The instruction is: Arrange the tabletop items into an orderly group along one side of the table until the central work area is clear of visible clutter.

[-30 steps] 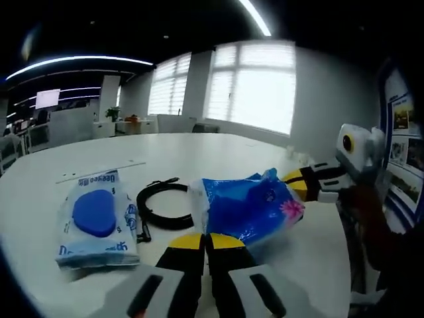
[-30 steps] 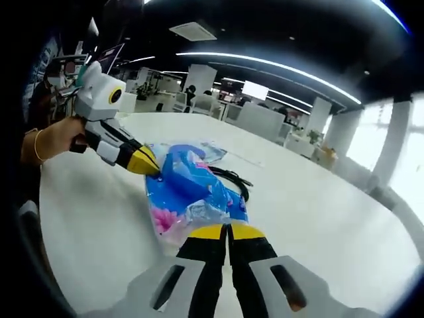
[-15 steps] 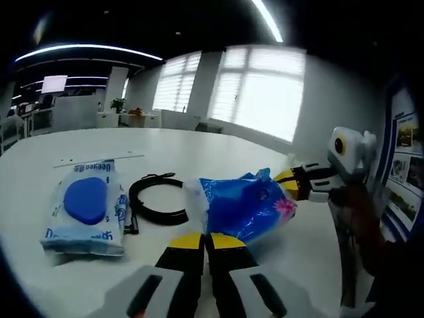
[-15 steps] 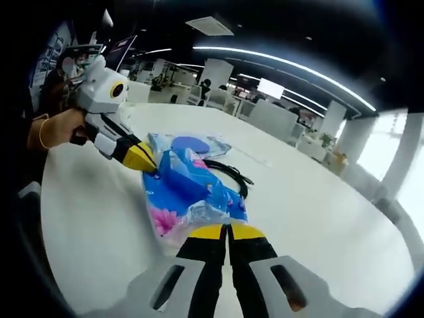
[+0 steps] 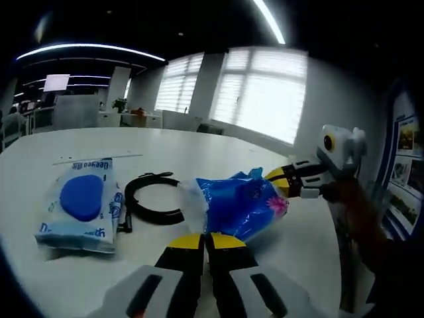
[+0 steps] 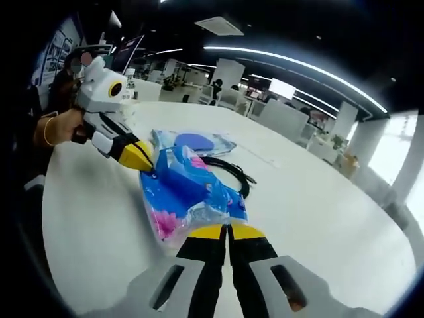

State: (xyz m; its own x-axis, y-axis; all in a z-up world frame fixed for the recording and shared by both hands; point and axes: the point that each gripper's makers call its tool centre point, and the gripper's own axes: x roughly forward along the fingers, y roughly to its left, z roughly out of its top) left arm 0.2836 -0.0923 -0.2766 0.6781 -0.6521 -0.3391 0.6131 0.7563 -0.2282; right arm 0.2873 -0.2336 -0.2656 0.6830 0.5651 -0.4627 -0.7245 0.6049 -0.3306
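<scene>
Blue plastic bag (image 5: 235, 205) lies on the white counter (image 5: 199, 149), both tools clamped on opposite ends: left tool (image 5: 205, 244), right tool (image 6: 227, 233). Wipes pack (image 5: 81, 203) and black cable (image 5: 149, 199) lie beside it; its print is unreadable.

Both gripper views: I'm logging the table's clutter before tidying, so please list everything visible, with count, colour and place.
Tissue pack: one, blue with a pink flower, between the two grippers, pinched at both ends.
Cable: one, black, coiled, beside the tissue pack.
Wet wipes pack: one, pale blue with a blue lid, beyond the cable.
Table: one, white, under everything.
Left gripper: yellow-tipped black jaws, shut on the tissue pack.
Right gripper: the same colours, shut on the pack's other end.
Hand: one, with a gold bangle, holding the left gripper.
</scene>
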